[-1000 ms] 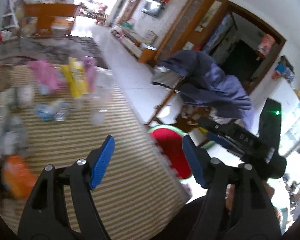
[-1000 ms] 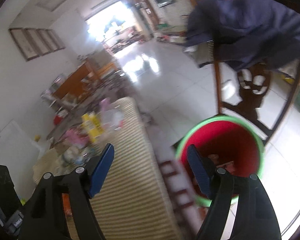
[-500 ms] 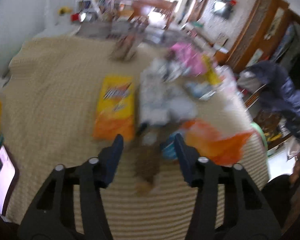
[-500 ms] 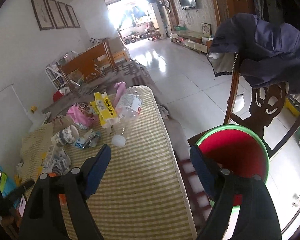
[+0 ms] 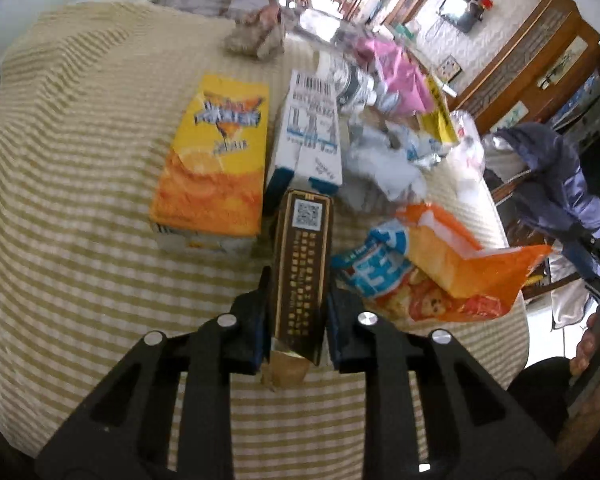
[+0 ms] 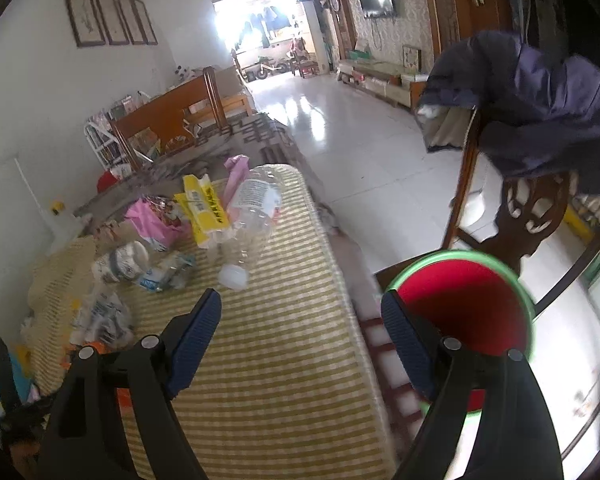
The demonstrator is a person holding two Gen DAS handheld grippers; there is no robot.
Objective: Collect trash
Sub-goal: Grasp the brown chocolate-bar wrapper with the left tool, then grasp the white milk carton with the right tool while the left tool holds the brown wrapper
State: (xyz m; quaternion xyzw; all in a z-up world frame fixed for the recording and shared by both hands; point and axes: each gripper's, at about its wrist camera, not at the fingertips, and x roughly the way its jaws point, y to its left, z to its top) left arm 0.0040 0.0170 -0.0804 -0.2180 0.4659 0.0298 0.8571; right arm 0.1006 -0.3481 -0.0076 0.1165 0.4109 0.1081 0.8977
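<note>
Left wrist: left claw (image 5: 296, 300) clamped on brown carton (image 5: 302, 264) over striped counter (image 5: 80, 240).
Orange box (image 5: 216, 168) at 11 o'clock; right claw (image 6: 300, 328) wide, empty, red bin (image 6: 464, 312) at 3.

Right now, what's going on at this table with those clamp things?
A person is clearing rubbish off a table covered with a striped cloth, a gripper in each hand. The left gripper has just closed on a dark brown box, with an orange carton and a white carton lying just beyond it. The right gripper hangs open and empty by the table's edge, near a red bin on the floor. An empty plastic bottle and wrappers are not yet picked up.
</note>
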